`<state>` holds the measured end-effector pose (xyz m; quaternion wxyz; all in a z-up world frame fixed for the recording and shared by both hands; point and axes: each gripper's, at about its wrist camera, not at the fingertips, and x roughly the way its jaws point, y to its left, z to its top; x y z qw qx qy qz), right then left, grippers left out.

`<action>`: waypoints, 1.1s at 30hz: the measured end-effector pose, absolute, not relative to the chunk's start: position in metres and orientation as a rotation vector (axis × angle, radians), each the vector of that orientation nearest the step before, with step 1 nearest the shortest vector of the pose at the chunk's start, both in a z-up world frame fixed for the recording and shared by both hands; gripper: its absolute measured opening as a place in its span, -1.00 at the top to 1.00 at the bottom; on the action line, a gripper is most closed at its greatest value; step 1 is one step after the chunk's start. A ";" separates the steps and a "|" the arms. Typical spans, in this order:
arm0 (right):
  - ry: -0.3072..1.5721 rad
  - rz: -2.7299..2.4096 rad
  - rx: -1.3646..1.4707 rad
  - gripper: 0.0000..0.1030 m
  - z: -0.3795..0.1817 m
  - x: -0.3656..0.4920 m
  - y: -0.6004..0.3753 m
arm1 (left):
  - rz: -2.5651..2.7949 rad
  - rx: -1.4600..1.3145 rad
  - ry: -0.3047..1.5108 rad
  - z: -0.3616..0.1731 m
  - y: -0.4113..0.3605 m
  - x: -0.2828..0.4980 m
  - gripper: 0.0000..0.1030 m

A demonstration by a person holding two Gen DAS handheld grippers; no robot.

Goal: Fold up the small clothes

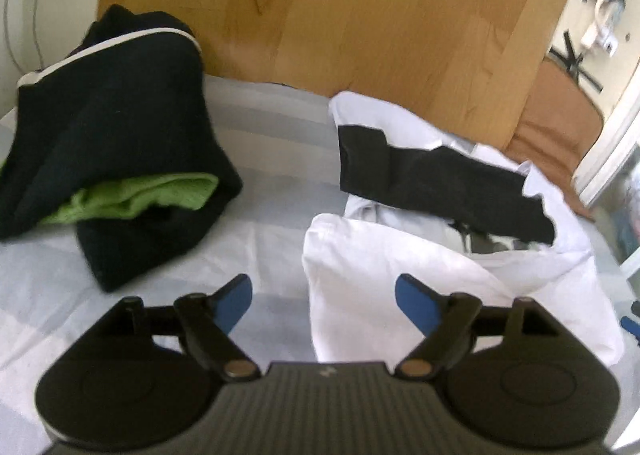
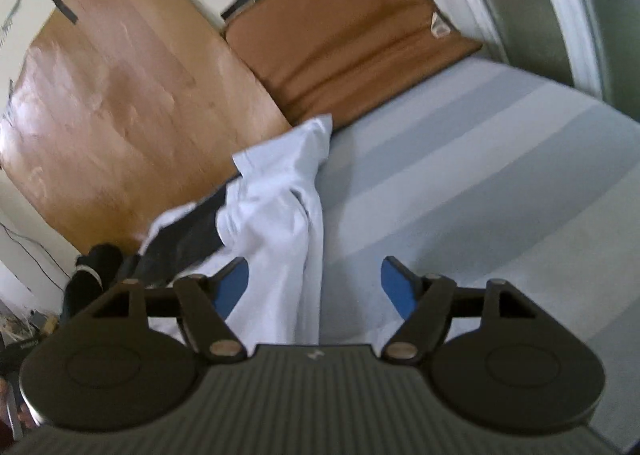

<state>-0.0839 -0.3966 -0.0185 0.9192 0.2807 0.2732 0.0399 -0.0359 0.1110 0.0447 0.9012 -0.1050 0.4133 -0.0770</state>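
Your left gripper (image 1: 323, 297) stands spread, its blue-padded fingers (image 1: 234, 301) wide apart with nothing between them, hovering over the bed (image 1: 256, 143), whose sheet is smooth cotton in pale grey and white stripes; just ahead and to its right lies the white garment (image 1: 384, 279), soft and rumpled into a loose, puffy heap, with a black cloth (image 1: 436, 187) draped limply across its top; well apart on the left sits a dark pile (image 1: 120, 127), thick black fabric edged with a thin white trim, a bright green cloth (image 1: 140, 195) tucked in its fold. Your right gripper (image 2: 315, 287) is spread too, empty, above the white garment's long creased edge; behind stand a glossy wooden board (image 2: 120, 95) and a padded brown cushion (image 2: 352, 35).
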 end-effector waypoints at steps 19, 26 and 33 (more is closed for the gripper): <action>0.730 0.346 0.396 0.33 -0.018 0.025 -0.284 | -0.175 -0.201 0.699 0.044 0.088 0.011 0.84; 0.658 0.205 0.576 0.33 -0.021 0.055 -0.316 | -0.087 -0.162 0.632 0.063 0.075 0.050 0.74; 0.471 0.091 0.329 -0.07 0.004 -0.023 -0.351 | -0.081 -0.265 0.747 0.039 0.121 0.019 0.05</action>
